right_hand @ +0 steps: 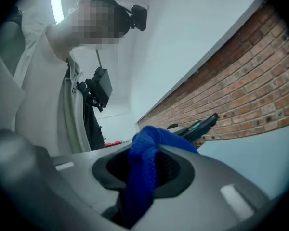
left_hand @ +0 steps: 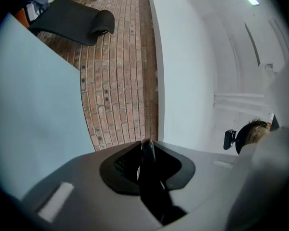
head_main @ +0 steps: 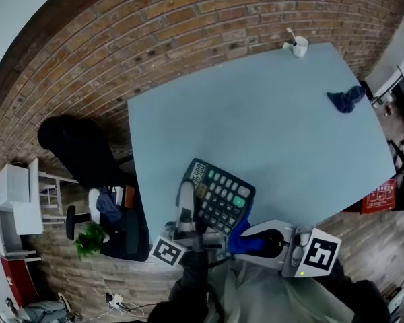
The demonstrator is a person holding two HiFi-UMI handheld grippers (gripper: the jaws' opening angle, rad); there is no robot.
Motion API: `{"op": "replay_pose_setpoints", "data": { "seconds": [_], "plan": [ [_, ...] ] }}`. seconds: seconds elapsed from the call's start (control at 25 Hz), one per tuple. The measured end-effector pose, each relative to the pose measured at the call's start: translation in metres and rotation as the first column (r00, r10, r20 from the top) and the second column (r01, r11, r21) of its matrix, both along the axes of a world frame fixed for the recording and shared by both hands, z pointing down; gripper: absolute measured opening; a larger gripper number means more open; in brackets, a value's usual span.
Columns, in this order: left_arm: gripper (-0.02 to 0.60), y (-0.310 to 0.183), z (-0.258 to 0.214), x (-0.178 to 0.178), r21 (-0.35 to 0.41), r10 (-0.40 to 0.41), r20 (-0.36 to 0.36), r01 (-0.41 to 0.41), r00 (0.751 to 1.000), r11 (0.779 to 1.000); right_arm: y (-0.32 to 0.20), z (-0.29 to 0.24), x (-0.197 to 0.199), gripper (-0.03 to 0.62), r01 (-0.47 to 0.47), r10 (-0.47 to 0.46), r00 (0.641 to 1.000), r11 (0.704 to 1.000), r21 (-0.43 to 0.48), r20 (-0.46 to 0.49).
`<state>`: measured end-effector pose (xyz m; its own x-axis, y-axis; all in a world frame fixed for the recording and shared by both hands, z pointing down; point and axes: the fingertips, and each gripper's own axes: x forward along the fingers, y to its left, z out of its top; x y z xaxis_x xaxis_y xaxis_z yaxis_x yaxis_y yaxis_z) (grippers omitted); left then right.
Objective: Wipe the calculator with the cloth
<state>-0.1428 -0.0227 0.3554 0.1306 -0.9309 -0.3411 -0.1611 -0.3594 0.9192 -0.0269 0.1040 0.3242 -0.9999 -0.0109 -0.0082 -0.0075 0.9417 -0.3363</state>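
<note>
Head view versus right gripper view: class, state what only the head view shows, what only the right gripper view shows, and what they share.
Head view only: a white cup and a dark blue cloth on the table's far side, the left gripper gripping the calculator. Right gripper view only: the person's pale shirt and head-mounted camera. Both: calculator, brick floor, bright blue cloth clamped in the right gripper.
</note>
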Motion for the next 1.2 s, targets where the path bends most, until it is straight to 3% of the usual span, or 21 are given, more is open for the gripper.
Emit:
{"op": "replay_pose_setpoints", "data": {
  "seconds": [0.12,0.24,0.32,0.4,0.48,0.6,0.68,0.76,0.84,0.88,0.96,1.0,1.08,1.2],
  "plan": [
    [0.060,0.004,-0.006,0.000,0.019,-0.011,0.058,0.010,0.998,1.000,-0.021,-0.003,0.014,0.106,-0.078,0.078,0.997,0.997,0.001,0.006],
    [0.060,0.007,-0.014,0.006,0.039,-0.008,0.134,0.003,0.991,0.999,-0.066,-0.010,0.039,0.106,-0.260,0.259,0.965,0.964,0.052,0.024],
    [0.060,0.007,-0.016,0.009,0.036,-0.027,0.173,0.022,0.985,0.999,-0.076,-0.009,0.042,0.106,-0.299,0.300,0.954,0.950,0.087,-0.002],
    [0.060,0.007,-0.013,0.006,0.017,-0.057,0.213,0.054,0.975,0.998,-0.058,-0.002,0.030,0.106,-0.241,0.247,0.967,0.966,0.097,-0.054],
    [0.060,0.009,-0.006,0.002,-0.012,-0.081,0.306,0.089,0.949,0.996,-0.029,0.012,0.013,0.104,-0.122,0.138,0.981,0.985,0.119,-0.135],
    [0.060,0.012,-0.006,0.001,-0.016,-0.101,0.429,0.119,0.897,0.993,-0.007,0.030,0.001,0.106,0.014,0.053,0.959,0.972,0.233,-0.279],
    [0.061,0.014,-0.008,0.003,-0.004,-0.101,0.443,0.114,0.891,0.993,-0.023,0.026,0.008,0.106,-0.039,0.127,0.950,0.955,0.295,-0.284],
    [0.061,0.015,-0.009,0.008,0.007,-0.087,0.434,0.093,0.897,0.996,-0.057,0.017,0.024,0.106,-0.201,0.280,0.927,0.933,0.298,-0.249],
    [0.061,0.014,-0.010,0.016,0.011,-0.073,0.432,0.076,0.899,0.997,-0.087,0.015,0.038,0.106,-0.302,0.410,0.868,0.883,0.359,-0.279],
    [0.061,0.013,-0.010,0.021,0.012,-0.069,0.437,0.071,0.897,0.997,-0.096,0.016,0.041,0.106,-0.305,0.452,0.835,0.855,0.420,-0.314],
    [0.061,0.011,-0.011,0.032,0.011,-0.063,0.471,0.066,0.880,0.998,-0.094,0.024,0.034,0.106,-0.229,0.485,0.780,0.809,0.541,-0.395],
    [0.063,0.010,-0.012,0.037,0.009,-0.060,0.500,0.063,0.864,0.998,-0.085,0.027,0.025,0.106,-0.163,0.476,0.770,0.791,0.589,-0.426],
    [0.063,0.008,-0.011,0.046,0.003,-0.044,0.539,0.050,0.841,0.999,-0.055,0.032,0.003,0.106,-0.028,0.411,0.790,0.765,0.644,-0.455],
    [0.061,0.009,-0.006,0.051,-0.011,-0.006,0.502,0.014,0.865,1.000,-0.022,0.032,-0.013,0.104,0.066,0.288,0.845,0.780,0.622,-0.451]
  ]
}}
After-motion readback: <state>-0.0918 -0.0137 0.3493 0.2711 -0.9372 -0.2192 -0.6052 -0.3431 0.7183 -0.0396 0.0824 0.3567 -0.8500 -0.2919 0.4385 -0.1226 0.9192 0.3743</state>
